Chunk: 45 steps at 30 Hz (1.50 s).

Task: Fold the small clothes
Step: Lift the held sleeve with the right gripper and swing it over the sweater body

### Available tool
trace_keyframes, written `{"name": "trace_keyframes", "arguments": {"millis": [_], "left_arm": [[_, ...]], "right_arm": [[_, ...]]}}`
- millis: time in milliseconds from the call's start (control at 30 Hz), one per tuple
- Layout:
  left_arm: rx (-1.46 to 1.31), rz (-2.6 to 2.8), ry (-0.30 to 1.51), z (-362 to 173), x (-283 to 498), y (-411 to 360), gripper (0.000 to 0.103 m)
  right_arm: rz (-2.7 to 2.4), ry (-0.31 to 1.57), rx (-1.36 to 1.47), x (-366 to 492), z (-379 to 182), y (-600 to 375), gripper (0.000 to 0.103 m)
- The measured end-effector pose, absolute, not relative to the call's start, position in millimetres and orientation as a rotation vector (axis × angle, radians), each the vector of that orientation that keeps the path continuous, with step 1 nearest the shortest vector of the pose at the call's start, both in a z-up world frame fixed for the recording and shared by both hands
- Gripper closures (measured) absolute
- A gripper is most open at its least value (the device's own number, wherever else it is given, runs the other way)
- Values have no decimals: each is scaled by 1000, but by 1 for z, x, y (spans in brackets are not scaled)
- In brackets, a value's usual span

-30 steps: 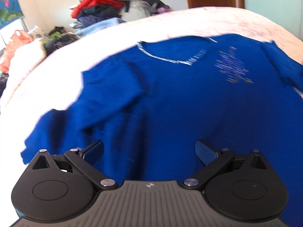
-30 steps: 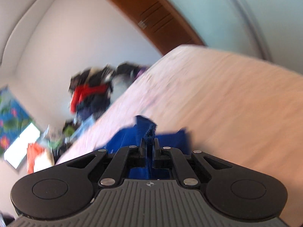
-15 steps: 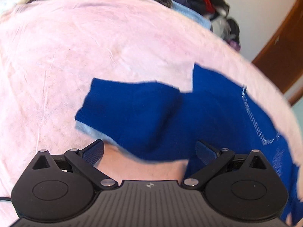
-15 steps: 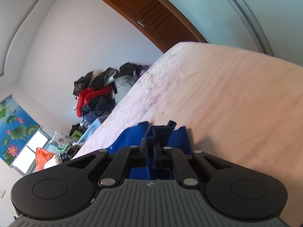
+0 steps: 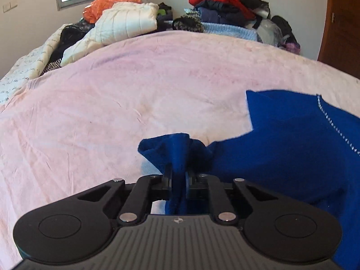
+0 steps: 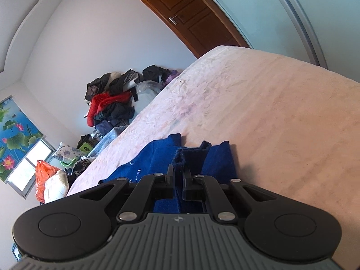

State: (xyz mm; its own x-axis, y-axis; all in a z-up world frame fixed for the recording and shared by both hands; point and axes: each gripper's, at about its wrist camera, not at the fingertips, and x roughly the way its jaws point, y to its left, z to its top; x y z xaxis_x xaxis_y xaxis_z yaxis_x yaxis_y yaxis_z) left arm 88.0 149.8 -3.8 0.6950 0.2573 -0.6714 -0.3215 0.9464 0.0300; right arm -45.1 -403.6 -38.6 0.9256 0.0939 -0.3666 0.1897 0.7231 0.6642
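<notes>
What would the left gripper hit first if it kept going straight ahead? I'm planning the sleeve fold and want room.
Beyond the sweater fabric the left gripper already pinches, likely only bare bedsheet. The white jacket lies far off at the bed's end; depth is uncertain.

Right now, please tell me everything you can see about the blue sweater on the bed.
The blue sweater is deep royal blue, a soft knit by its look, with a silvery-white stitched trim at the neckline. It lies spread on the pink bed cover, partly rumpled. The left hand-held gripper is shut on a bunched fold of it, and the right hand-held gripper pinches another edge.
</notes>
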Motion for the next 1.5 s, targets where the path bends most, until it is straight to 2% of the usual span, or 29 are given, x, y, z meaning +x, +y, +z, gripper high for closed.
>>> {"name": "trace_keyframes", "arguments": {"millis": [200,500,800,833,867,933,967,1000,1100,1200,1367,1400,1433,1500], "left_arm": [[-78,471,706,12,96,205,94],[89,786,647,26,114,307,93],[230,817,689,6,126,303,91],[235,827,685,8,125,301,89],[236,839,681,9,125,301,80],[225,868,679,15,124,302,47],[215,885,671,19,122,304,14],[212,904,644,25,120,305,3],[261,961,565,42,112,295,4],[189,839,566,60,103,277,4],[114,528,577,67,82,210,4],[118,473,588,64,80,194,4],[121,416,600,60,77,177,4],[127,298,616,55,72,142,4]], "right_arm": [[-116,331,742,-51,-20,-425,94],[-296,241,680,-58,12,-493,94],[-483,144,634,-80,34,-546,94],[-496,136,630,-82,36,-549,94],[-509,125,623,-85,38,-551,94],[-529,107,613,-88,41,-556,94],[-538,100,613,-89,42,-556,94],[-545,93,615,-91,42,-557,94],[-558,84,615,-90,39,-557,94],[-499,122,618,-80,29,-546,94],[-397,178,796,-77,-11,-526,73],[-385,183,873,-79,-25,-525,61],[-376,192,948,-82,-38,-525,54],[-368,197,1078,-89,-66,-525,54]]}}
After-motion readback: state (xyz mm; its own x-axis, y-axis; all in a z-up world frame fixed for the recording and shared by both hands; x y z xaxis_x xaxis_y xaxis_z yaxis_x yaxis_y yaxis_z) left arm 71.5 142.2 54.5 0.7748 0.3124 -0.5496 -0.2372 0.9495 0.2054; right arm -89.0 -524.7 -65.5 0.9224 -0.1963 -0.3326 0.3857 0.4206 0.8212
